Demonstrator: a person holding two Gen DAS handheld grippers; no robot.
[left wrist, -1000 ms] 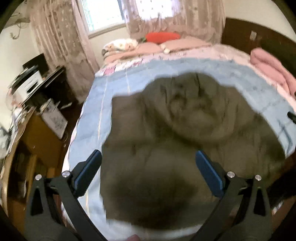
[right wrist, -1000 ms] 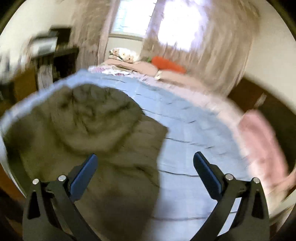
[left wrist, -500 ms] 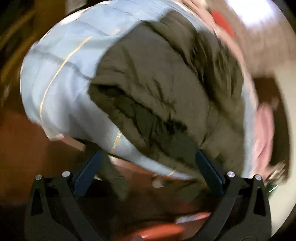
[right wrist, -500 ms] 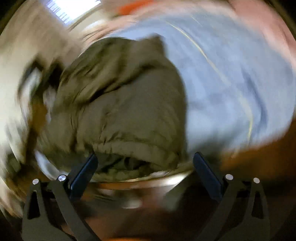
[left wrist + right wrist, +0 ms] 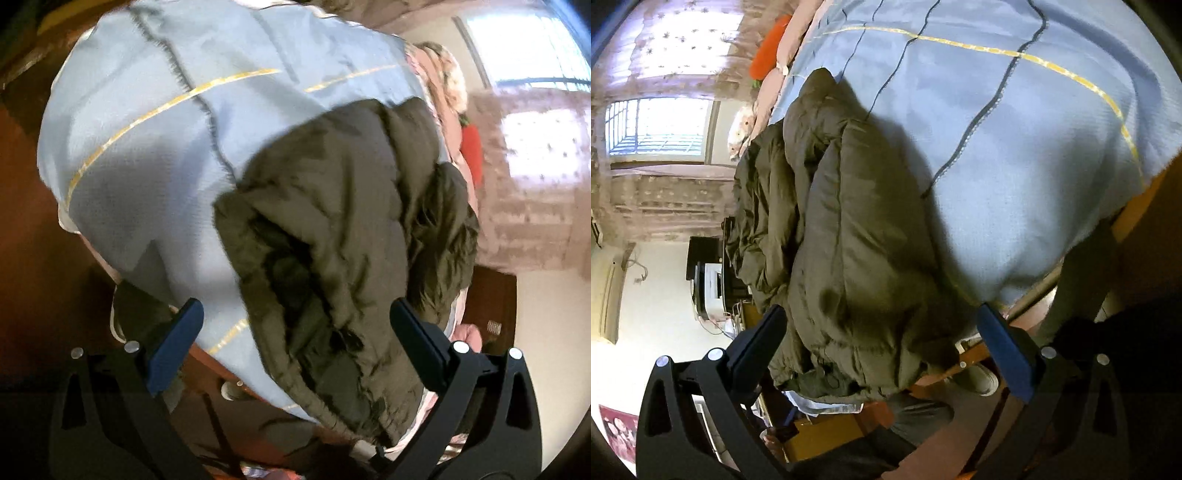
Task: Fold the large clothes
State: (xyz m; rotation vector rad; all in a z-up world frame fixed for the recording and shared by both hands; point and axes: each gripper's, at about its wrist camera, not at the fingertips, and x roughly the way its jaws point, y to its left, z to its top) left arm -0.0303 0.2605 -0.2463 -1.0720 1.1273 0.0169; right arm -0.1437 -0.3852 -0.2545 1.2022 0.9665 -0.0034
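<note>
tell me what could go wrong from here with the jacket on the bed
1. The olive puffer jacket lies bunched at the near edge of the blue blanket, its hem overhanging, so it might slide off.
2. Both the left gripper and right gripper are open and empty; closing on the thick padding may catch only one layer.

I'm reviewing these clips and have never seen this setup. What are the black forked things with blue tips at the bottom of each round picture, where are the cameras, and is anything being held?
There is no robot. A person carries a two-finger gripper in each hand, with a wide-angle camera on each looking forward along its fingers, hence the round, tilted pictures. One picture shows the left gripper, the other the right gripper. Both stand open and hold nothing. Ahead lies a puffy olive-green jacket, bunched rather than folded, on a light blue bedspread near the bed's edge. The orange cushion and curtained window are just background.
</note>
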